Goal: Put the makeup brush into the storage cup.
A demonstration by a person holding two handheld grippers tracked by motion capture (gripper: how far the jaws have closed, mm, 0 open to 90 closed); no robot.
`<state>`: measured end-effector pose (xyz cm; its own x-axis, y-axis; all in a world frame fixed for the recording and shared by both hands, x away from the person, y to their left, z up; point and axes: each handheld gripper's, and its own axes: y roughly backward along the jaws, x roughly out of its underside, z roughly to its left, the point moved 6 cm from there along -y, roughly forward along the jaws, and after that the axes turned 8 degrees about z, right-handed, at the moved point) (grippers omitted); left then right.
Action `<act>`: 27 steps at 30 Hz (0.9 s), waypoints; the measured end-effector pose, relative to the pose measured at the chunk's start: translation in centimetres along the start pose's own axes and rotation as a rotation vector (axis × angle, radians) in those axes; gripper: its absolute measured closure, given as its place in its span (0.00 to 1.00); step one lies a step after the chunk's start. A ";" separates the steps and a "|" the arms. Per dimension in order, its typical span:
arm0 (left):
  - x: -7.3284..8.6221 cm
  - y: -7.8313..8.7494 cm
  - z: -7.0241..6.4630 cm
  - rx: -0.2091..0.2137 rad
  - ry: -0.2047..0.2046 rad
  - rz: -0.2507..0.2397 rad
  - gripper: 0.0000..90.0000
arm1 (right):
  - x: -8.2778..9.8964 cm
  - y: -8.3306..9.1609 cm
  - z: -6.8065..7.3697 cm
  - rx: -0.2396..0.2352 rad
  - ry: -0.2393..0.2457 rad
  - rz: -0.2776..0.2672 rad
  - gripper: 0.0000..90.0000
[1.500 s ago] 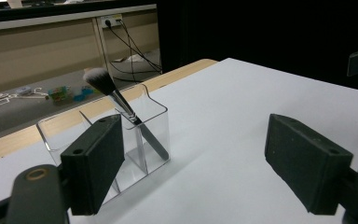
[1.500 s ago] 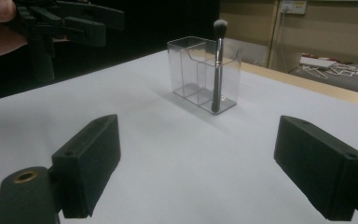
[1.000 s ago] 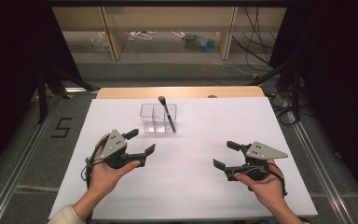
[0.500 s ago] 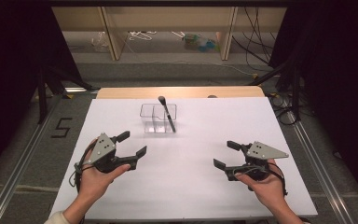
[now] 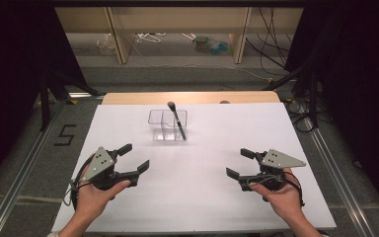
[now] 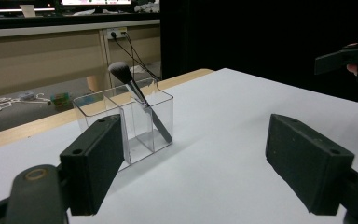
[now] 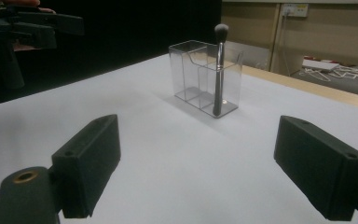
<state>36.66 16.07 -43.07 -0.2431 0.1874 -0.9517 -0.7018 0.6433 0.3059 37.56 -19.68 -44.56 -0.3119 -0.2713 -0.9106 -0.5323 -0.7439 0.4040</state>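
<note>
A clear plastic organizer [image 5: 159, 124] with several compartments stands at the far middle of the white table [image 5: 197, 202]. A black makeup brush [image 5: 176, 120] leans in its right compartment, bristles up. My left gripper [image 5: 137, 156] rests near the front left, open and holding nothing. At the front right, my right gripper [image 5: 236, 162] is open too, nothing between its jaws. In the left gripper view the organizer [image 6: 93, 109] and brush [image 6: 135, 88] lie ahead past the left jaw. The right gripper view shows the organizer [image 7: 191, 70] and brush [image 7: 219, 70] straight ahead, well beyond the spread jaws.
A wooden strip [image 5: 192, 97] runs along the table's far edge. Beyond it are shelf legs and loose cables [image 5: 153, 38] on the floor. A "5" mark [image 5: 65, 134] is on the floor at the left. Dark curtains flank both sides.
My left gripper has drawn back to the left and toward the near edge, still open. The right gripper has barely moved.
</note>
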 end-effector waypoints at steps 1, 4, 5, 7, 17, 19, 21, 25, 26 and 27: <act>0.1 0.1 0.0 0.001 -0.001 -0.001 0.21 | 0.0 0.0 0.0 -0.009 -0.002 -0.002 0.17; 0.4 0.5 -0.2 0.000 0.011 -0.003 0.21 | 0.0 0.1 0.0 -0.006 0.002 0.009 0.17; 0.4 0.7 -0.2 -0.002 0.010 -0.006 0.21 | 0.0 0.1 0.0 -0.005 0.003 0.009 0.17; 0.6 1.0 -0.3 -0.005 0.010 -0.007 0.21 | 0.0 0.1 0.0 -0.002 0.003 0.008 0.17; 1.3 2.0 -0.4 -0.016 0.000 -0.006 0.21 | 0.1 0.0 -0.1 -0.004 0.008 0.015 0.17; 1.5 2.0 -0.4 -0.015 -0.010 -0.001 0.21 | 0.1 -0.1 -0.2 0.008 0.005 -0.001 0.17; 1.7 2.0 -0.5 -0.014 0.000 0.005 0.21 | 0.1 -0.1 -0.3 -0.004 0.003 -0.002 0.17; 1.9 1.8 -0.8 0.002 -0.009 0.014 0.21 | 0.3 0.0 -0.6 0.007 0.000 0.023 0.17; 2.0 1.7 -0.9 0.002 -0.002 0.022 0.21 | 0.3 -0.1 -0.6 0.006 -0.004 0.010 0.17; 2.0 1.7 -1.0 0.006 -0.004 0.023 0.21 | 0.3 -0.1 -0.7 0.009 0.000 0.008 0.17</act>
<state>34.33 16.80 -44.47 -0.2570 0.2052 -0.9444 -0.6922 0.6428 0.3281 38.08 -20.10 -44.91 -0.3164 -0.2774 -0.9072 -0.5369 -0.7361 0.4123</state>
